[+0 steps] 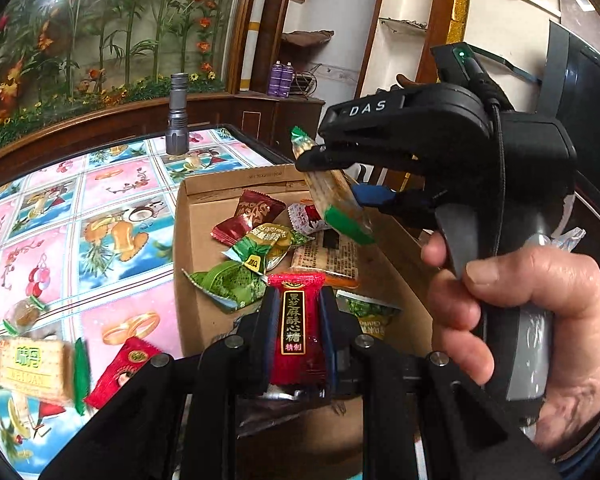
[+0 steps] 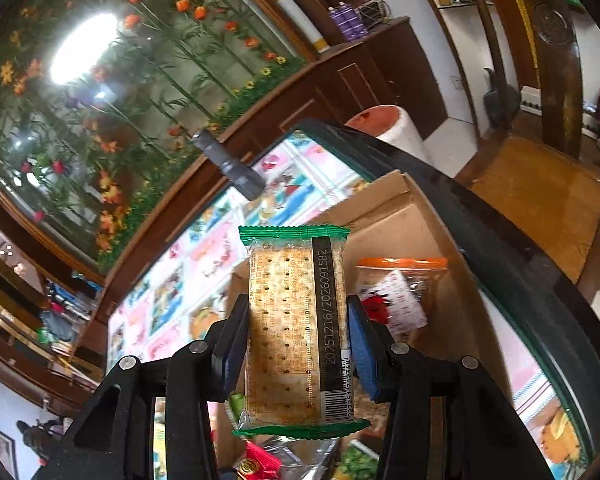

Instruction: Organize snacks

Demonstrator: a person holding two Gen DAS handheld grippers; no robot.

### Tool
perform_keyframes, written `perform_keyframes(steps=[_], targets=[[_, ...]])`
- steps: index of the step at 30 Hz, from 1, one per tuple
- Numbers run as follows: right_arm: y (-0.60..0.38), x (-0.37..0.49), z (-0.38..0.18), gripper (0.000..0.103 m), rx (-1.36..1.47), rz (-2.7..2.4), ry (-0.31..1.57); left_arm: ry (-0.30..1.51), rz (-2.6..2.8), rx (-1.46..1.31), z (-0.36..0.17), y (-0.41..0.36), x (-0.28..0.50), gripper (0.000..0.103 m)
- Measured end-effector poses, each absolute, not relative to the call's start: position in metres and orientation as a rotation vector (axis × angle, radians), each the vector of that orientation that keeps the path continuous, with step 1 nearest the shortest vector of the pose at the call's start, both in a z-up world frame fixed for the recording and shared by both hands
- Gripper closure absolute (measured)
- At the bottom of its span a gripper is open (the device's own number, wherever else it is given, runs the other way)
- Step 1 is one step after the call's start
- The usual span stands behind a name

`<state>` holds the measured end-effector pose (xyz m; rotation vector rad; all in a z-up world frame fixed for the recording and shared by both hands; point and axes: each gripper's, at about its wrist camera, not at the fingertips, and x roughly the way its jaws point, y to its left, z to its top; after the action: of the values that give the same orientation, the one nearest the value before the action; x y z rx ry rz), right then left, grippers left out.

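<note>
The red candy (image 1: 298,328) stands upright at the bottom centre of the left wrist view, pinched between the closed fingers of the left gripper (image 1: 296,312). Right of centre, the right gripper (image 1: 332,184) clamps a cracker pack (image 1: 336,200) with green ends; in the right wrist view that pack fills the middle of the frame, gripped across its width. A hand (image 1: 532,320) at the lower right of the left view squeezes the handle.

Both packets hang above the cardboard box (image 1: 204,208), which spreads across the middle of the frame and already holds a heap of wrapped snacks (image 1: 256,248). Outside it, at the lower left on the patterned tablecloth (image 1: 112,184), lie another cracker pack (image 1: 32,368), a red packet (image 1: 120,372) and a small round sweet (image 1: 22,314). A flashlight (image 1: 178,114) stands upright further back.

The step in hand looks like the drop into the box. Next, each gripper probably needs to open over a bare patch of cardboard, then go for the loose pieces on the cloth.
</note>
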<state>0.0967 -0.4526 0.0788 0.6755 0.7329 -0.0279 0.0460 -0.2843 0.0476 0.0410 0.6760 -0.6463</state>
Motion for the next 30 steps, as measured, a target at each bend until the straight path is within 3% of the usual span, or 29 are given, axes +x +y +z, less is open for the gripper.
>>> perform_keyframes(steps=[30], targets=[[-0.451, 0.1, 0.071, 0.052, 0.566, -0.142, 0.811, 0.527, -0.577, 0.224, 0.047, -0.296, 0.021, 0.083]])
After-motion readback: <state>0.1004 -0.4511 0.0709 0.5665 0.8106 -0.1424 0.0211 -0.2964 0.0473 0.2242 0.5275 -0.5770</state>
